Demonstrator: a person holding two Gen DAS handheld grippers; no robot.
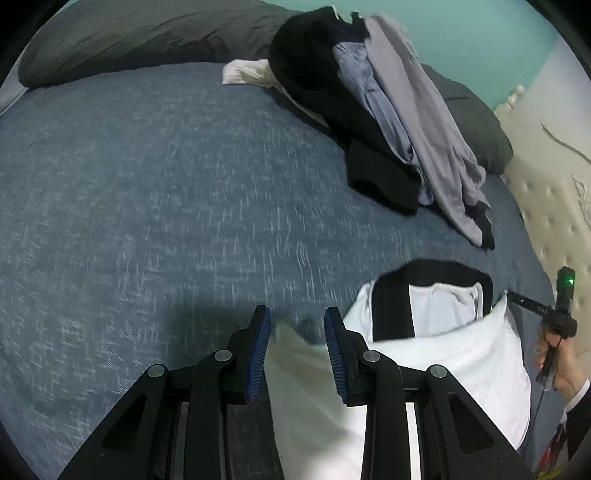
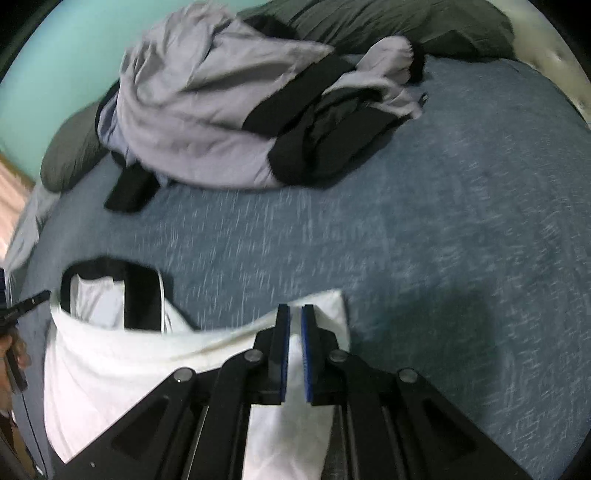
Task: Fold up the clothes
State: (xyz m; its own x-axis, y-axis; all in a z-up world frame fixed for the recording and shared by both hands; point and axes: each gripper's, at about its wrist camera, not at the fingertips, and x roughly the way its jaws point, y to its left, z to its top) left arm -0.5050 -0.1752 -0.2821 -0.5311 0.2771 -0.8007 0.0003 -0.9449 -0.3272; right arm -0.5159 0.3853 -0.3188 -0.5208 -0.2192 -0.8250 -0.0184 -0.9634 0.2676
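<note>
My right gripper (image 2: pixel 294 314) was clamped on a fold of the white garment (image 2: pixel 110 369), the blue pads nearly touching with cloth pinched between them. My left gripper (image 1: pixel 297 317) stood partly apart, a corner of the same garment (image 1: pixel 461 362) between its fingers; whether the pads pressed it, I could not tell. The garment, black at the collar, lay bunched on the blue bedspread (image 1: pixel 147 184). Well apart, near the grey pillows (image 1: pixel 129 33), sat an unfolded pile of clothes (image 2: pixel 207 110).
</note>
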